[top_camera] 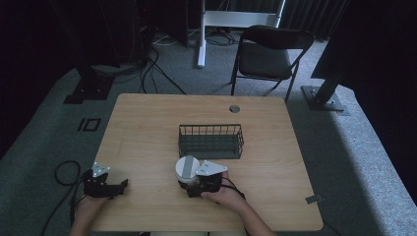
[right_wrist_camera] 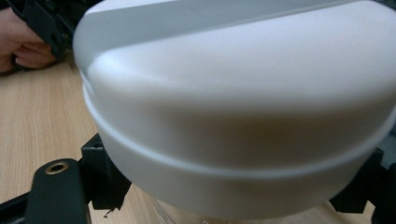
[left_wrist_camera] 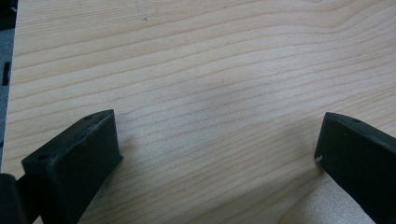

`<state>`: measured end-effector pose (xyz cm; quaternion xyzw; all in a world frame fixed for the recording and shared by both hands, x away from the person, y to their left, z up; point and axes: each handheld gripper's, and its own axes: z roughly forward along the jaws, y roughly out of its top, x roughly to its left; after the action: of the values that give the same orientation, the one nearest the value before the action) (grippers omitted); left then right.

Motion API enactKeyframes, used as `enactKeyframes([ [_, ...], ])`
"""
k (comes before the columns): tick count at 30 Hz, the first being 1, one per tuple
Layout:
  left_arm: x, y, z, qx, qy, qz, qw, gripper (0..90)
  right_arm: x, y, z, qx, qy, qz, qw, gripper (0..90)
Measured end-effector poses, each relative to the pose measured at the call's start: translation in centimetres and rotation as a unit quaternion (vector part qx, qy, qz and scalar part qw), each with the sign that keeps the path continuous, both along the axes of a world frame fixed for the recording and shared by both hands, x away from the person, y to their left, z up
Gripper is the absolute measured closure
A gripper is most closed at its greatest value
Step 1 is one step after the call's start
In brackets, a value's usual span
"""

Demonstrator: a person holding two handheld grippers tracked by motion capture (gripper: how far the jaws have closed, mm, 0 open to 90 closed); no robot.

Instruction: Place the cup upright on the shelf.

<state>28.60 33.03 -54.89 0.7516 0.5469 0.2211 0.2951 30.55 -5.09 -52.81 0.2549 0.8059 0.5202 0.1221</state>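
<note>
- A dim room with grey carpet, cables trailing across the floor and a black folding chair (top_camera: 268, 54) beyond the far edge; in the middle stands a pale wooden table (top_camera: 147, 132), lit from above.
- A dark wire basket (top_camera: 211, 140) sits near the table's centre, open side up and seemingly with nothing in it; it looks like the likely destination, being just beyond the work in hand.
- The white-lidded container (top_camera: 187, 168) stands just short of the basket, on the person's side; in the right gripper view its lid (right_wrist_camera: 233, 93) is very close to the camera, with a raised bar across the top and what seems a clear body below, though that part is blurred.
- The right gripper (top_camera: 199, 187) comes at the container from the person's side; its black jaws stand one on each side of the container under the lid's rim, spread about as wide as the container and apparently clamped on it; holding below the overhanging lid would keep it from slipping downward on a lift.
- The left gripper (top_camera: 114, 188) rests low near the table's near left corner, well apart from the container; its jaws gape wide over bare wood with nothing between them; I judge it is parked out of the way, since one gripper is enough for this.
- The next move, as I judge it, is a lift and a short carry forward over the basket's near wall.
</note>
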Motion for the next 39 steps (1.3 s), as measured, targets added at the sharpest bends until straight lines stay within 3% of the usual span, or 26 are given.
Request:
enactKeyframes([
  [16,0.0,0.0,0.0,0.000,0.000,0.000,1.0000,0.1,0.2,-0.4,3.2,0.009,-0.010,-0.009,0.9999,18.3],
  [23,0.0,0.0,0.0,0.000,0.000,0.000,1.0000,0.1,0.5,-0.6,4.4,0.032,-0.010,-0.015,0.9993,18.3],
  [30,0.0,0.0,0.0,0.000,0.000,0.000,1.0000,0.1,1.0,-1.3,6.1,0.042,-0.024,-0.026,0.9985,18.3],
  [39,0.0,0.0,0.0,0.000,0.000,0.000,1.0000,0.1,2.2,-2.6,8.5,0.055,-0.049,-0.060,0.9955,18.3],
])
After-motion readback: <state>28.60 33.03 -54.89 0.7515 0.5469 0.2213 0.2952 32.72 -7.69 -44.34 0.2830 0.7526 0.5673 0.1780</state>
